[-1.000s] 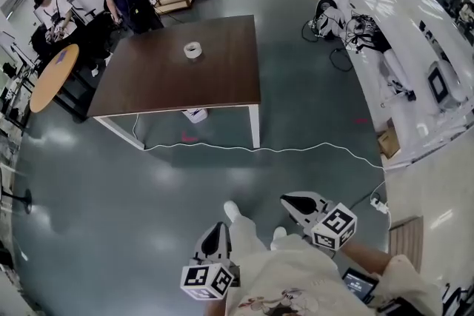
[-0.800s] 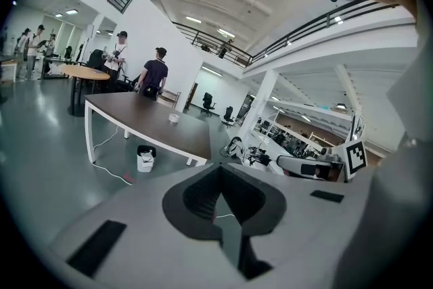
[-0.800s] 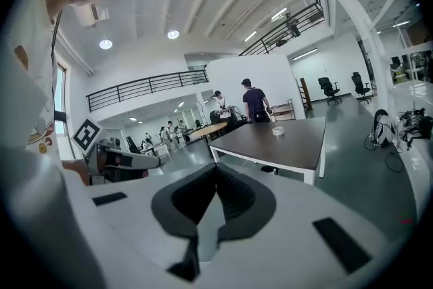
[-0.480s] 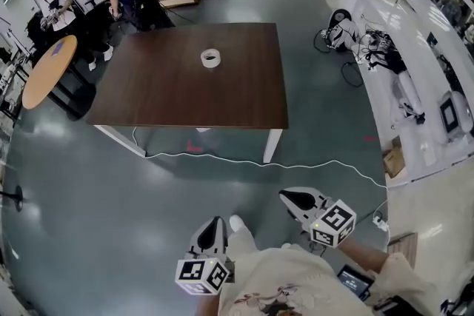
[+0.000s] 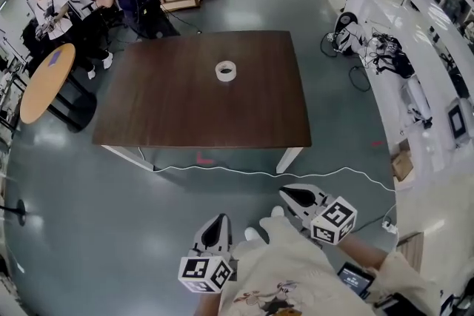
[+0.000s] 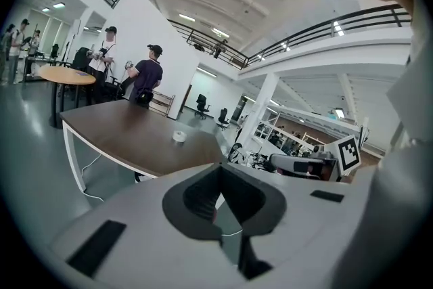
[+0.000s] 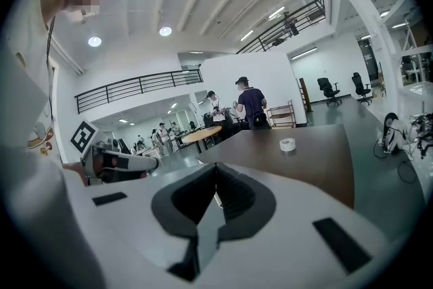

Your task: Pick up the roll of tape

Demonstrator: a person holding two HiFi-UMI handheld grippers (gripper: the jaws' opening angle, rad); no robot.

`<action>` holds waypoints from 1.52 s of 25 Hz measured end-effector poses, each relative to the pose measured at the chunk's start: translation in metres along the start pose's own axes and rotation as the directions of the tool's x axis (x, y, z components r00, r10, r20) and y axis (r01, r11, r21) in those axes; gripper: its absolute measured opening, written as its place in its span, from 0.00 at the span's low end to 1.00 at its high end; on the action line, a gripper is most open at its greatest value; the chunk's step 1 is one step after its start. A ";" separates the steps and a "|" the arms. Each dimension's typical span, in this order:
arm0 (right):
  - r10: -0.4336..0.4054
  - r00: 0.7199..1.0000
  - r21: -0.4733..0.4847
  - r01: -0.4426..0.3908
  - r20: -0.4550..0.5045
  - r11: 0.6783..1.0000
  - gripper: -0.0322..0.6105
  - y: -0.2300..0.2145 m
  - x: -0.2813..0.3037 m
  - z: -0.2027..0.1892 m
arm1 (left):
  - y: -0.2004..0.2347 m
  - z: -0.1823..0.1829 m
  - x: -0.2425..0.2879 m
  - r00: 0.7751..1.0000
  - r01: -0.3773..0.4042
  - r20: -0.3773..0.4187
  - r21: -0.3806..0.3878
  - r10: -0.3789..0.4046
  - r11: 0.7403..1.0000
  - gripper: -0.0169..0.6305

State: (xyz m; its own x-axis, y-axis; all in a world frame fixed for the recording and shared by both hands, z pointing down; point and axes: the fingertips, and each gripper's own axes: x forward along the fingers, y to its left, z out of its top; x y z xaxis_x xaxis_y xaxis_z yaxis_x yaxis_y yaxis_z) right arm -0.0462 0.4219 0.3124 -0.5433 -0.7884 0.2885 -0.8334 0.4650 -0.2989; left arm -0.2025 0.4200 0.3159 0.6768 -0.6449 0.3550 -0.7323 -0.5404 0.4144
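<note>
The right tool (image 5: 286, 195) is closed to nothing, its jaws meeting in a thin seam with nothing between them. The left tool (image 5: 219, 220) is drawn together in the same way and is just as empty. Both are held low, close to the person's body, and point toward the bench (image 5: 185, 111).

The roll of tape (image 5: 226, 71) lies flat near the middle of the bench top, well ahead of both tools. From the right tool's view (image 7: 215, 167) it sits slightly to the right (image 7: 287, 144). From the left tool's view (image 6: 219, 167) it sits slightly to the left (image 6: 178, 137).

The step in hand looks like the approach, with the grasp not yet begun.

- **Footing:** A white cable (image 5: 252, 174) crosses the floor (image 5: 89, 189) between the tools and the bench, so it should be stepped over.
- **Which tool:** Neither is clearly better placed, so commit to one and keep the other clear.
- **Opening:** Spread the jaws before arriving over the roll, not on top of it.
- **Grip:** The roll lies flat with its hole up. The surest grip is probably one jaw down the core and one outside the wall, coming from above. Spanning the whole ring may be wider than the jaws allow.
- **Closing and lifting:** Close gently so the ring does not skate across the smooth top, then lift straight up.
</note>
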 end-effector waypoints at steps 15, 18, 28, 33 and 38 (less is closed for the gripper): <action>-0.010 1.000 0.008 0.010 0.010 1.000 0.06 -0.165 0.138 0.067 | 0.080 0.074 0.174 0.999 -0.028 -0.019 -0.030 0.028 0.999 0.04; 0.009 1.000 -0.014 -0.008 0.023 1.000 0.06 -0.206 0.165 0.099 | 0.082 0.110 0.225 1.000 -0.029 -0.010 0.002 0.029 1.000 0.04; 0.076 0.997 -0.046 -0.076 0.006 0.996 0.06 -0.349 0.234 0.158 | 0.091 0.185 0.384 0.996 -0.092 -0.013 0.010 0.092 0.996 0.04; 0.097 0.995 -0.055 -0.098 -0.024 0.994 0.06 -0.385 0.265 0.163 | 0.103 0.185 0.421 0.992 -0.117 -0.048 -0.018 0.116 0.993 0.04; 0.104 0.994 -0.036 -0.105 -0.044 0.994 0.06 -0.412 0.289 0.171 | 0.114 0.197 0.447 0.989 -0.135 -0.062 -0.030 0.133 0.990 0.04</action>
State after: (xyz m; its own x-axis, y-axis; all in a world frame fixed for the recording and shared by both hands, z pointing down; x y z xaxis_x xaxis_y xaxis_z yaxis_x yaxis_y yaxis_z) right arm 0.1578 -0.0663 0.3638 -0.6307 -0.7174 0.2960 -0.7747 0.5597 -0.2943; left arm 0.0016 -0.0359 0.3564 0.5771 -0.6760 0.4583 -0.8142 -0.4324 0.3874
